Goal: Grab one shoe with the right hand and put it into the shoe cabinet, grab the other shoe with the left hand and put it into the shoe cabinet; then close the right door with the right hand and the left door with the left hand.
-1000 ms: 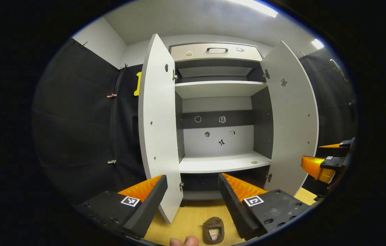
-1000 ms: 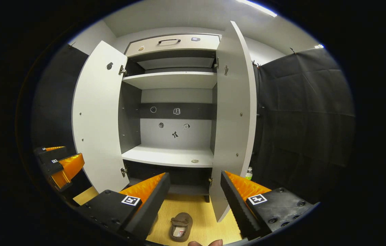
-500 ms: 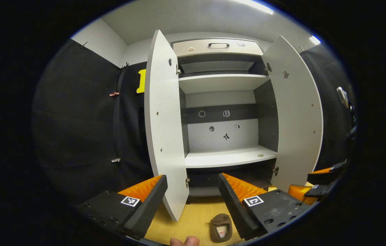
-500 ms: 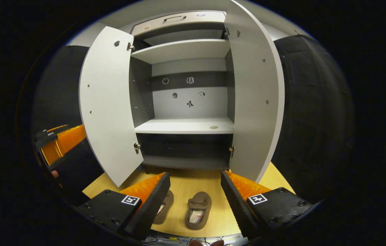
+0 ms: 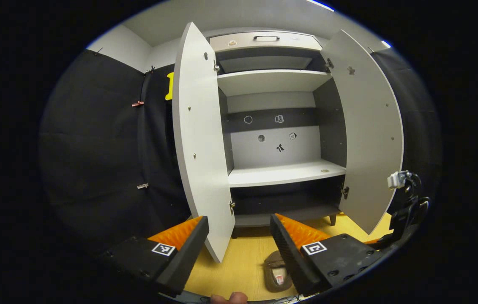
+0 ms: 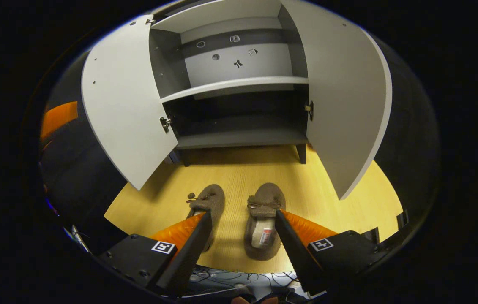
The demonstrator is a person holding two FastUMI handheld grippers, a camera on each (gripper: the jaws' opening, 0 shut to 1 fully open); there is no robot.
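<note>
Shoes lie side by side on the floor; the right shoe (image 6: 263, 219) points away, just under the open right gripper (image 6: 243, 240).

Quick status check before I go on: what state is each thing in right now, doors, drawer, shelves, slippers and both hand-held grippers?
Left door: open.
Right door: open.
Top drawer: shut.
Middle shelf: bare but for one small round thing.
Bottom shelf: no slipper on it.
Left slipper: on the floor, upright.
Right slipper: on the floor, upright, between the fingers.
Left hand-held gripper: open, holding nothing.
Right hand-held gripper: open, not gripping.
</note>
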